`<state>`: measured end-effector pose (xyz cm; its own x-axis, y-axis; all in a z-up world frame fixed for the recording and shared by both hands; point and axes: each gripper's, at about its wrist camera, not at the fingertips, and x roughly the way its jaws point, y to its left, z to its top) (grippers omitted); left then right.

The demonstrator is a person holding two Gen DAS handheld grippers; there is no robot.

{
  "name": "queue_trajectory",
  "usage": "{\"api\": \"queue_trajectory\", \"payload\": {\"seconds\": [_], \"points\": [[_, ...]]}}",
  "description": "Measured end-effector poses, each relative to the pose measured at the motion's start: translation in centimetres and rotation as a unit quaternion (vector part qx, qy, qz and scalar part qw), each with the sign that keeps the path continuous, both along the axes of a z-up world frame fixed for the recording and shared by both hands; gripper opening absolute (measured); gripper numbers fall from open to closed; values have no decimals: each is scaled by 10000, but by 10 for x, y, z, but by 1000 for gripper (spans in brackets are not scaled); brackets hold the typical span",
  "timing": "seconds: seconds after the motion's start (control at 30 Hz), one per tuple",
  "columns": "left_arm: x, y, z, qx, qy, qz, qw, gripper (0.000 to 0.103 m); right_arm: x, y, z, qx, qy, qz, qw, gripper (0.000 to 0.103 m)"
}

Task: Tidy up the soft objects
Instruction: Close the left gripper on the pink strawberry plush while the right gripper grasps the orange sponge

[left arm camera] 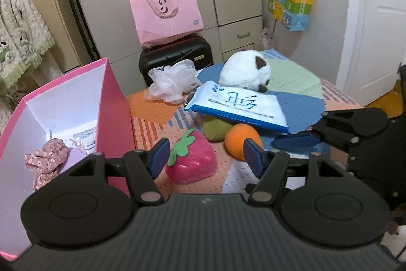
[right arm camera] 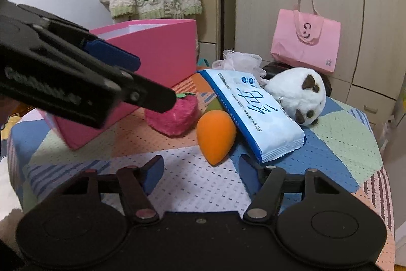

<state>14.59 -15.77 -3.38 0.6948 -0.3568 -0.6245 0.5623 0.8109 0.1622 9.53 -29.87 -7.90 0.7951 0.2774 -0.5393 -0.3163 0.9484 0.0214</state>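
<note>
Through my left wrist camera, my left tool (left arm camera: 205,156) hangs over the near part of the bench (left arm camera: 299,83), its patchwork cloth showing between the things. Its blue pads stand apart and press on nothing; the pink strawberry plush (left arm camera: 192,161) lies just beyond and between them, not touched. To the right of the strawberry sits the orange sponge (left arm camera: 241,141), with a green sponge (left arm camera: 215,130) behind it, both partly under the blue-and-white wipes pack (left arm camera: 241,108), which leans tilted across them. Behind the pack rests the white plush cat (left arm camera: 246,70), and to its left the white mesh bath pouf (left arm camera: 172,83). At my left the pink box (left arm camera: 111,103) stands open, holding a floral scrunchie (left arm camera: 45,159) and a small packet. My right tool (left arm camera: 299,140) reaches in from the right, near the orange sponge.

Through my right wrist camera, my right tool (right arm camera: 203,169) hovers above the cloth with its jaws parted and empty; the orange sponge (right arm camera: 215,133) lies just ahead between the fingers, untouched. The wipes pack (right arm camera: 256,113) leans on it, the cat (right arm camera: 299,95) beside the pack. My left tool (right arm camera: 114,60) crosses from the left, over the strawberry (right arm camera: 175,116) and in front of the pink box (right arm camera: 162,47).
</note>
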Motion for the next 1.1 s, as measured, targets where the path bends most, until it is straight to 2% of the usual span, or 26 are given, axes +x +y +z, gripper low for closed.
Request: {"api": "queue_trajectory", "payload": {"seconds": [0.13,0.23,0.37,0.53,0.73,0.8,0.87,1.1], "points": [[10,-8,-8,69,57,82,9999,63,9,-2,-1,20,89,-71,9999,69],[16,-13,-15,101,138,128,9998,62,15,-4,-1,75,169,-120,9998,63],[21,-15,-22,160,12,379,9992,62,19,-1,-1,47,205,-147,9997,59],[32,-11,-28,-101,278,555,9980,62,21,8,-2,-224,164,-207,9994,59],[36,-6,-31,-472,505,691,9952,62,27,13,-2,-236,134,-392,9989,59],[36,-6,-32,-468,469,720,9952,62,28,13,-3,-239,103,-446,9987,49],[35,-5,-33,-486,456,737,9950,62,25,12,-3,-229,51,-503,9985,34],[36,0,-35,-685,475,839,9930,67,21,6,-5,-27,-1,-601,9982,32]]}}
